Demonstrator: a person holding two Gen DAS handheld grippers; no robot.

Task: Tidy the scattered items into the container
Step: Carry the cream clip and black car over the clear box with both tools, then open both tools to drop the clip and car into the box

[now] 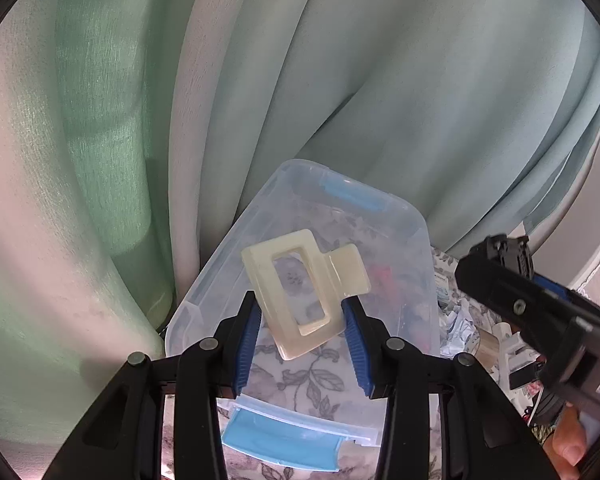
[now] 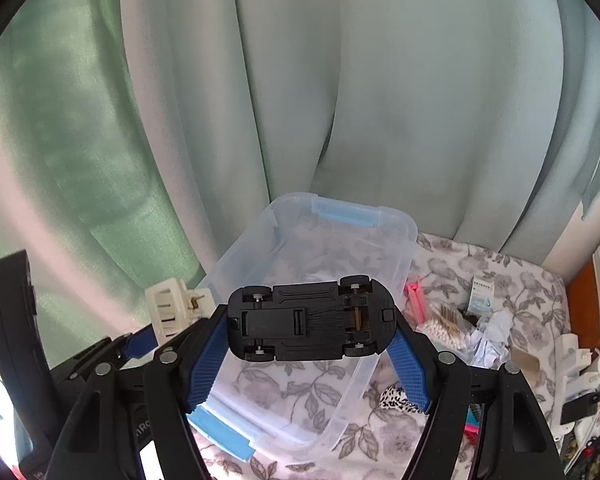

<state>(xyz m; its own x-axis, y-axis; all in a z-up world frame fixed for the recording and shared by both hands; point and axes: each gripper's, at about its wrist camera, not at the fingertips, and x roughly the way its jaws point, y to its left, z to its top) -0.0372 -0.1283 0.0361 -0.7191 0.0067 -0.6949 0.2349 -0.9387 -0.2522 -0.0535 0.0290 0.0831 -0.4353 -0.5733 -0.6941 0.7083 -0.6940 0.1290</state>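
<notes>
**Two loads held over the open box**

Pale green curtains hang behind a bed spread with a grey flowered sheet (image 2: pixel 480 272), and on that sheet stands the clear plastic box (image 2: pixel 408 228) with blue latches, lid off and nearly bare inside.

From the left gripper (image 1: pixel 300 320) the box lies straight ahead and below, its long axis running away along the fingers. This gripper is narrowed onto a cream hair claw (image 1: pixel 300 280), the blue pads pressing its lower frame from both sides, so the claw hangs above the near half of the box.

From the right gripper (image 2: pixel 312 336) the box also lies ahead and below, its near latch just under the fingers. This gripper stands wide and is clamped on a black toy car (image 2: pixel 308 320), belly toward the camera, one pad at each end. The car's long axis lies crosswise between the fingers, so across the box rather than along it.

Both loads look placed over the opening, the claw the deeper of the two; I judge either could be let go from here, though the car may catch the near rim.

Off to the right of the box lie a pink clip (image 2: pixel 414 296), a packet of cotton buds (image 2: pixel 444 324) and crumpled paper (image 2: pixel 492 336), not yet gathered.
</notes>
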